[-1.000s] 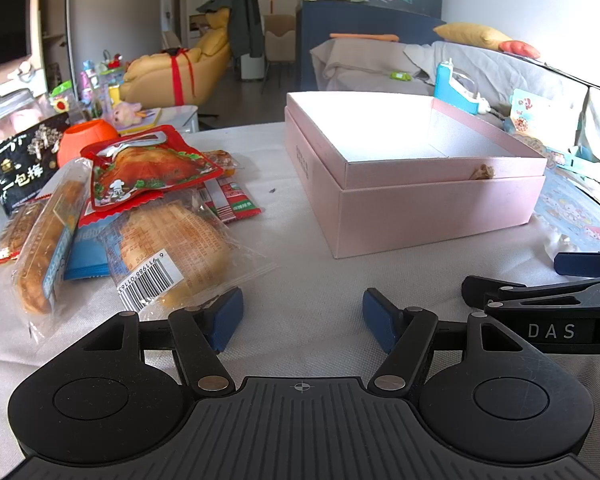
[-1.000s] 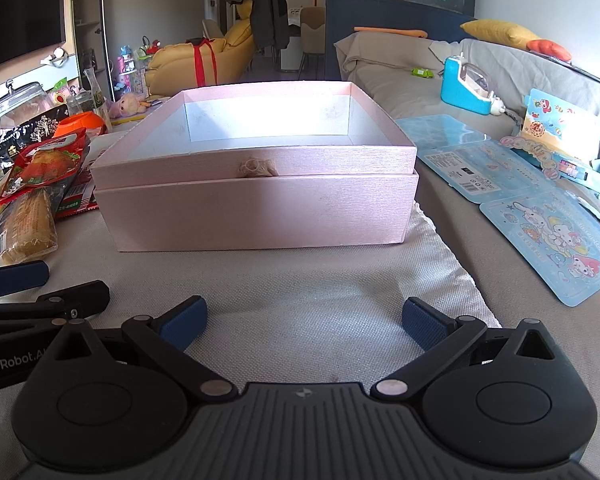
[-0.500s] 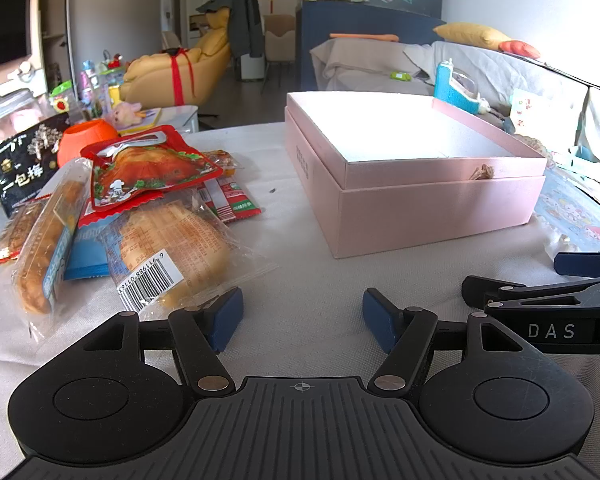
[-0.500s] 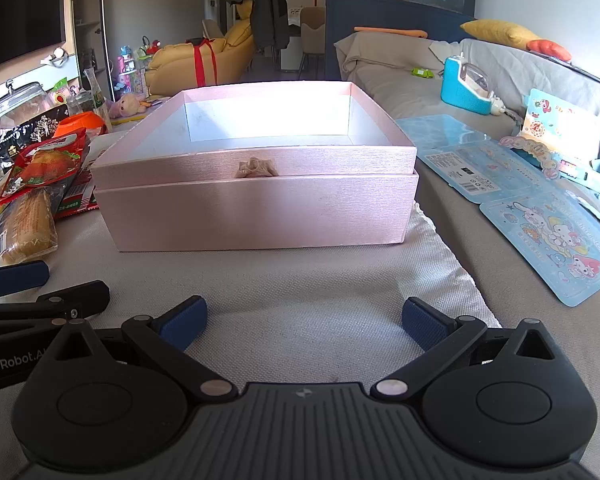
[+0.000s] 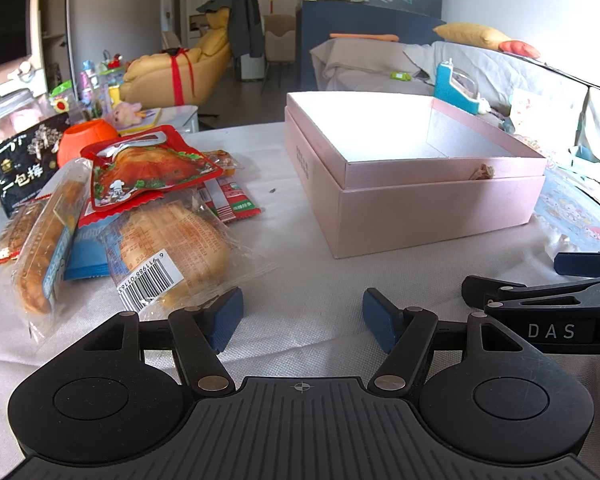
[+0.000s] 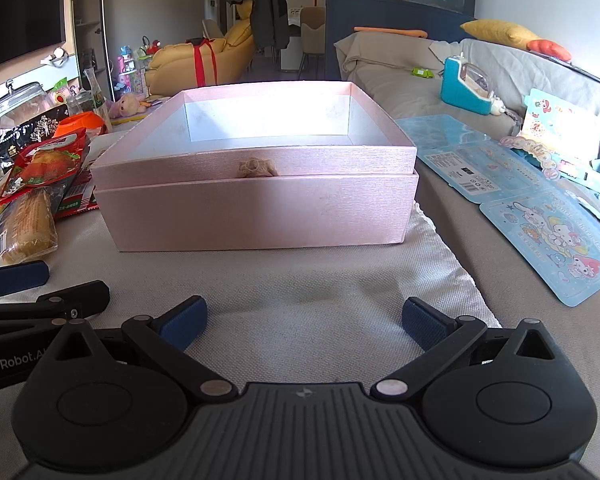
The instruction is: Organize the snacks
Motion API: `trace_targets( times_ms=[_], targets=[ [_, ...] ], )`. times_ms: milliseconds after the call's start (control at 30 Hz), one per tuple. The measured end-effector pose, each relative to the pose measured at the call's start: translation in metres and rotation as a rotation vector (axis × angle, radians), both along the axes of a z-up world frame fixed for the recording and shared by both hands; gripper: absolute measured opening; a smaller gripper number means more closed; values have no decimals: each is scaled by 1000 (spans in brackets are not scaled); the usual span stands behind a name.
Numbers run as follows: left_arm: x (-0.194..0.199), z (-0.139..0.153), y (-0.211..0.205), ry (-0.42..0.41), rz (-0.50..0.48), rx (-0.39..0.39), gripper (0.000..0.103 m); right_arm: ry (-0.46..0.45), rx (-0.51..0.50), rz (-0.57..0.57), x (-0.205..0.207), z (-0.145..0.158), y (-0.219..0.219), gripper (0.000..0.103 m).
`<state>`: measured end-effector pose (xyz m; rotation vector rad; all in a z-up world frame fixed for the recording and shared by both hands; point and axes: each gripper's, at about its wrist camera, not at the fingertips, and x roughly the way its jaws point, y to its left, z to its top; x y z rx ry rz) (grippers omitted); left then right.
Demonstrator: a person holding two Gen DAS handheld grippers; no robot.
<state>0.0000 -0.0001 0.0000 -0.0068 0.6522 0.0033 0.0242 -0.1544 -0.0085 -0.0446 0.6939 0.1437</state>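
Snacks heaped left of an open pink box, both grippers low over the cloth.

The left gripper (image 5: 303, 314) has its jaws apart on nothing, a bagged bun (image 5: 172, 248) just ahead of its left finger. The right gripper (image 6: 303, 322) is also spread, holding nothing, facing the pink box (image 6: 256, 208), which sits a little way ahead.

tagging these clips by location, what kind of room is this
Most likely a home living room: a grey-covered sofa with a yellow cushion, a yellow armchair behind, and a pink box beside snack packets on a cloth-covered table.
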Motion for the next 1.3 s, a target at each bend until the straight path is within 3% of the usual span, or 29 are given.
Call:
trace_targets(
  times_ms=[933, 1033, 1200, 1300],
  targets=[
    [0, 0, 0, 0, -1, -1, 72, 1, 1, 2, 2, -8, 4, 103],
    [-1, 0, 3, 4, -27, -8, 71, 70, 0, 91, 9, -3, 3, 103],
    [-23, 13, 22, 32, -104, -80, 70, 119, -9, 137, 14, -3, 5, 103],
    [-37, 31, 42, -10, -124, -119, 70, 139, -23, 175, 19, 1, 5, 103]
  ],
)
